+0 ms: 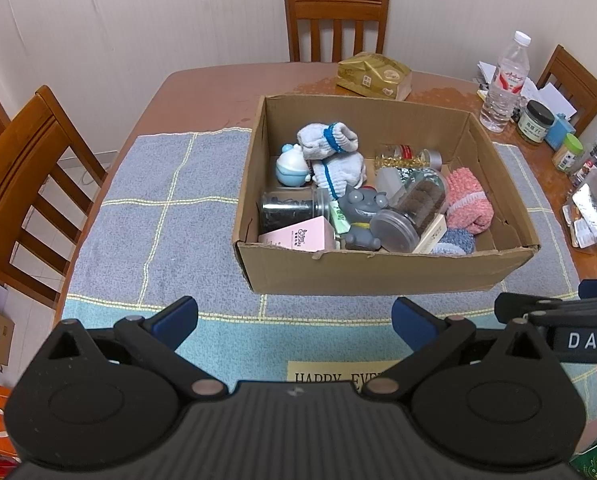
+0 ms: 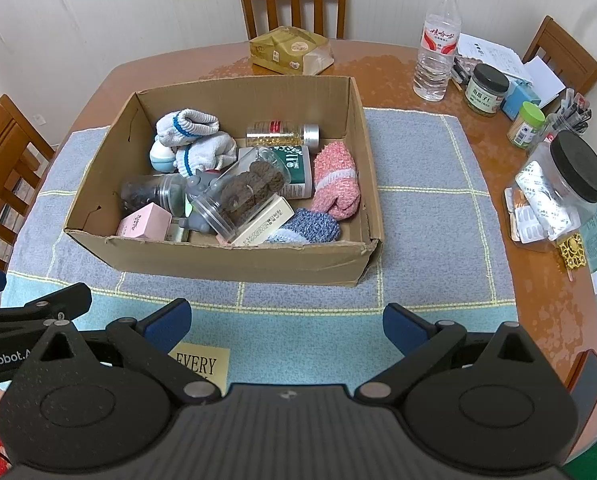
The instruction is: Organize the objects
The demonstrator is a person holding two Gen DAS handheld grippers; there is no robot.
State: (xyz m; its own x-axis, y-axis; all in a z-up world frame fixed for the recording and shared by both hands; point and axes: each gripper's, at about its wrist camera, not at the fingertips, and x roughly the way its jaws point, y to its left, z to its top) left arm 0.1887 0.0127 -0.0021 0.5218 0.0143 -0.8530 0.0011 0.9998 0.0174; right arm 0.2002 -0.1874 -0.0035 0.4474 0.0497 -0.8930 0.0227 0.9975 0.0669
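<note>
Cardboard box [image 1: 382,268] is the landmark; everything the task could concern is piled inside it, nothing loose on the towel [image 1: 158,208] around it.

Left wrist view:
- Left claw [image 1: 294,322] hangs over the towel's near edge, fingers spread wide, nothing between them. Box is ahead and right of its centreline, well apart.
- In the box: white socks [image 1: 332,152] at the far-left part, blue-white round toy [image 1: 290,168] touching them on the left, dark-filled jar [image 1: 288,208] against the left wall, pink carton [image 1: 298,236] in the near-left corner, grey figure [image 1: 362,216] mid-near, clear jar of brown rounds [image 1: 412,208] lying on its side, lid toward the near wall, long axis running near-left to far-right.
- Pink sock [image 1: 468,200] against the right half, blue knit sock [image 1: 456,242] at the near wall.
- Part of the other claw shows at the right edge.

Right wrist view:
- Right claw [image 2: 286,326] also spread, empty, over the towel; box ahead and left of its centreline.
- Gold-filled bottle [image 2: 282,133] lies on its side near the far wall, long axis left-right, cap to the right. A green-labelled jar [image 2: 298,172] sits under the clear one.
- Right claw is nearer the pink sock and blue knit sock; left claw is nearer the pink carton and dark jar.

Judgement: scene fits either a box waiting to be unpacked and sorted, or one with everything gathered in. Can't settle which, so no move called.

Desk [image 2: 402,80] clutter right of the box (water bottle [image 2: 436,44], jars) looks unrelated.
</note>
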